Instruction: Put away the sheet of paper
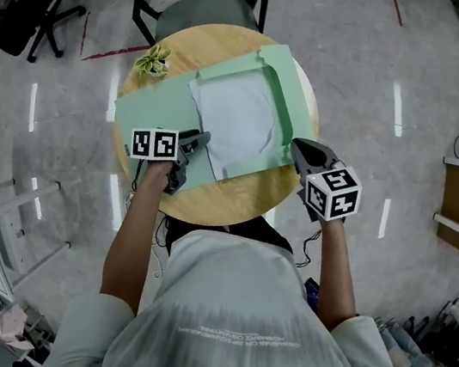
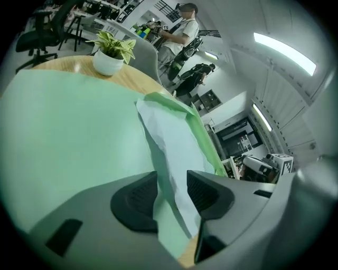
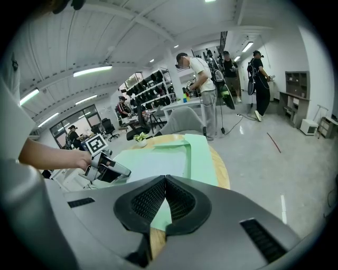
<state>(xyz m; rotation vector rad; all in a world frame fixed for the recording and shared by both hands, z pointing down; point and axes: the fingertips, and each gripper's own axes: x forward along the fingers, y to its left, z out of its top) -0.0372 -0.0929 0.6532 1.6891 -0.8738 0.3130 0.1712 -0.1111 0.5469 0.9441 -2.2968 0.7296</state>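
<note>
One sheet of paper (image 1: 235, 123) lies inside open green folder (image 1: 150, 113), long axis running away from person. Near corner sits between released left gripper (image 1: 193, 148) jaws. Right gripper (image 1: 298, 148) clenched empty at folder's right edge. Bare table (image 1: 225, 208) strip nearside.

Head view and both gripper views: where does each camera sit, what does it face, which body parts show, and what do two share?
Head view: on the head, facing down at table, green folder and sheet of paper; both forearms, left tool, right tool show.
Left gripper view: on the left tool, facing along parted jaws over the sheet toward the potted plant; own body unseen.
Right gripper view: on the right tool, jaws together, facing the folder; left hand shows.
Shared: folder, sheet.
</note>
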